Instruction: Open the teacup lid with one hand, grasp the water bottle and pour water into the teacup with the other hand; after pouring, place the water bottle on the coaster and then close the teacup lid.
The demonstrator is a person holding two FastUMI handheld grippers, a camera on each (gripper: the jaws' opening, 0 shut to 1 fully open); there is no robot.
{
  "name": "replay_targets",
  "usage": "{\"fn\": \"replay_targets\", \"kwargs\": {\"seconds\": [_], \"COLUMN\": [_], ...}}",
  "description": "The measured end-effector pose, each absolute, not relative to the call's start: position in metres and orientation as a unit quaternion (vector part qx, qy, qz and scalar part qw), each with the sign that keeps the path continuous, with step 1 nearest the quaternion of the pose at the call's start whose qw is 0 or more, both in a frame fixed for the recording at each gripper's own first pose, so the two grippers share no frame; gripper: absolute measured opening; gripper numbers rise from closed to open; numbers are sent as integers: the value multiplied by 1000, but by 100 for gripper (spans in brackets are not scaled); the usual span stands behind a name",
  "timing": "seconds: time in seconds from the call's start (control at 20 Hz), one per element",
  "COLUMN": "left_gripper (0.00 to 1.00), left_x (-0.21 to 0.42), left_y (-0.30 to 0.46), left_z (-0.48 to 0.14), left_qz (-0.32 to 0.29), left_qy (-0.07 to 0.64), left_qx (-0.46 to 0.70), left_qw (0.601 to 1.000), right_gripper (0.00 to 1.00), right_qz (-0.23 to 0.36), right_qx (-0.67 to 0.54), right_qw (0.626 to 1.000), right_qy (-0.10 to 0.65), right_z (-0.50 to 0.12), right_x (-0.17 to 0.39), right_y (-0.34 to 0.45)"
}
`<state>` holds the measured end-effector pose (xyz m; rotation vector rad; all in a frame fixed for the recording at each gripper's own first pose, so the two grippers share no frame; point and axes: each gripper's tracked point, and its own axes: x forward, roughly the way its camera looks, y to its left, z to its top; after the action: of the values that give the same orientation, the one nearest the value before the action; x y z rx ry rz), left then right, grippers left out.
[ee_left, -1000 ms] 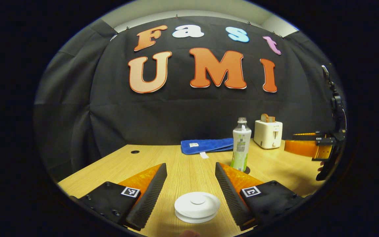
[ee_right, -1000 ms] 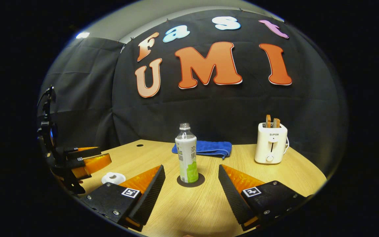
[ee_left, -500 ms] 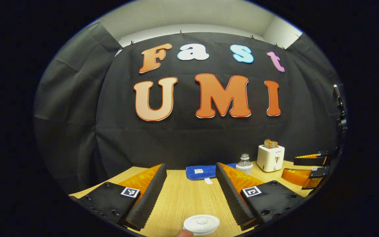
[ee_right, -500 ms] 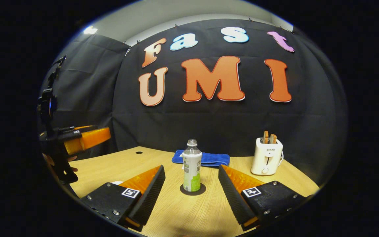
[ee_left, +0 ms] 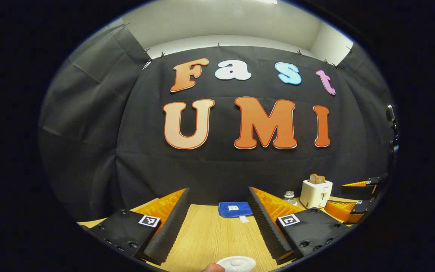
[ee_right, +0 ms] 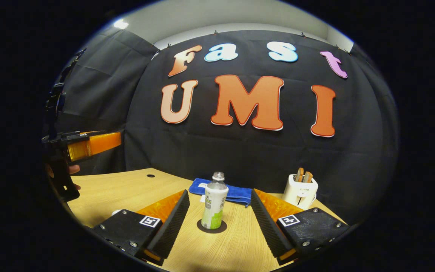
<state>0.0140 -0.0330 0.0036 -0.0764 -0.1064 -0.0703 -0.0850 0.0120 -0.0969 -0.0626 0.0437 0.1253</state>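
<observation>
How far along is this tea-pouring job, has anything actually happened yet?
Nothing looks done yet. The white teacup lid is on, low between the open left gripper fingers. The water bottle stands upright on its dark coaster, ungrasped, ahead of the open right gripper. In hand: both grippers are lined up on their targets. Left: lifting the lid, pouring, returning the bottle, closing the lid.

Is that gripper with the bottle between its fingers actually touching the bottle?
Apart. The right gripper view shows the right gripper open, with bare table on both sides of the water bottle.
</observation>
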Motion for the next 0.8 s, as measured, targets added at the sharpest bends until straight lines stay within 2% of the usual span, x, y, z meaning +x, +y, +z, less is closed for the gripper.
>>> {"fn": "replay_targets", "kwargs": {"seconds": [0.2, 0.5, 0.8], "left_gripper": [95, 95, 97], "left_x": [13, 23, 33], "left_y": [-31, -15, -35], "left_z": [22, 36, 24], "left_qz": [-43, -23, -46], "left_qy": [-63, -68, -53], "left_qx": [-50, -23, -38], "left_qw": [996, 997, 997], "right_gripper": [98, 98, 98], "right_qz": [102, 78, 45], "right_qx": [7, -16, -28], "right_qw": [995, 996, 998], "right_qy": [16, 28, 21], "right_z": [-79, -83, -78], "right_x": [-86, -81, -77], "right_y": [39, 36, 20]}}
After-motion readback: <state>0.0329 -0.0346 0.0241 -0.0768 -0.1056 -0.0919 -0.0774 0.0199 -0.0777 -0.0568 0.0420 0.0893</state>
